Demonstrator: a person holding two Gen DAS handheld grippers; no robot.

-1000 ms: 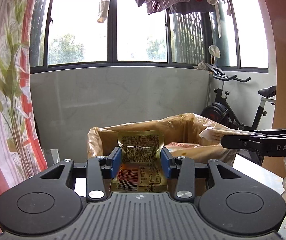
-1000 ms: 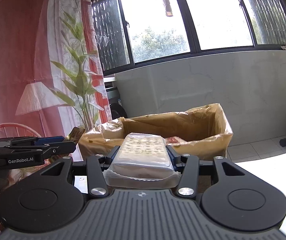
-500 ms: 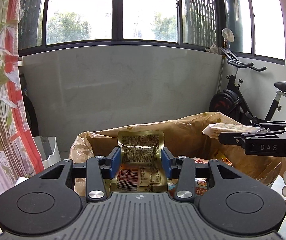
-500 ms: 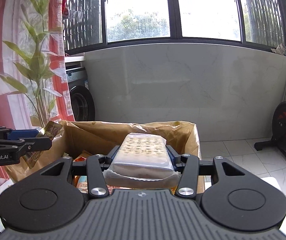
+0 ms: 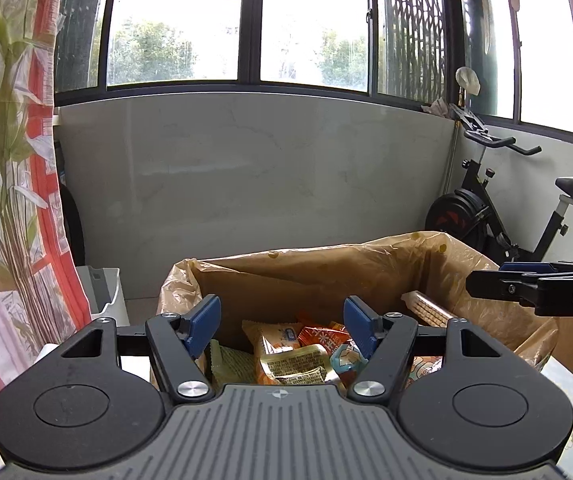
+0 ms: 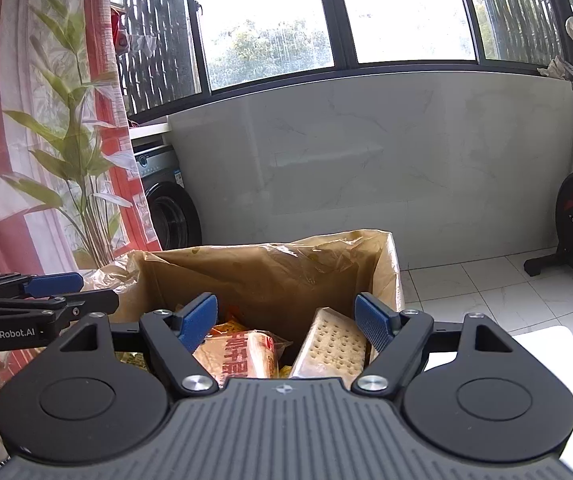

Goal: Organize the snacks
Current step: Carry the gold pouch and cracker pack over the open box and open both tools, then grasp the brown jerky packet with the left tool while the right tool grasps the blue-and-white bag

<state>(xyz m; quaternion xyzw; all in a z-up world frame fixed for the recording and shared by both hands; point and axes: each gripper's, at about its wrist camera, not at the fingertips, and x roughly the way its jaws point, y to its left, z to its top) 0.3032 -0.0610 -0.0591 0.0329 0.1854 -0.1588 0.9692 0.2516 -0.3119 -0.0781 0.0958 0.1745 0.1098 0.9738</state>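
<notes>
A cardboard box lined with a tan plastic bag (image 5: 318, 268) (image 6: 262, 276) stands in front of both grippers and holds several snack packets. My left gripper (image 5: 282, 318) is open and empty above its left part, over orange and green packets (image 5: 286, 356). My right gripper (image 6: 286, 320) is open and empty above the box. The clear-wrapped cracker pack (image 6: 332, 344) leans inside against the right wall, beside a red-printed pack (image 6: 242, 354). The cracker pack also shows in the left wrist view (image 5: 426, 308). Each gripper shows from the side in the other's view, the right (image 5: 534, 286) and the left (image 6: 38, 296).
A white tabletop (image 6: 546, 352) lies to the right of the box. An exercise bike (image 5: 498, 216) stands at the far right, a washing machine (image 6: 166, 208) and a red leaf-print curtain (image 6: 26, 140) at the left. A white bin (image 5: 104, 292) sits left of the box.
Both grippers opened over the box. The gold packet left the left gripper and the cracker pack dropped from the right gripper into the box. Both grippers tilted down and closer.
</notes>
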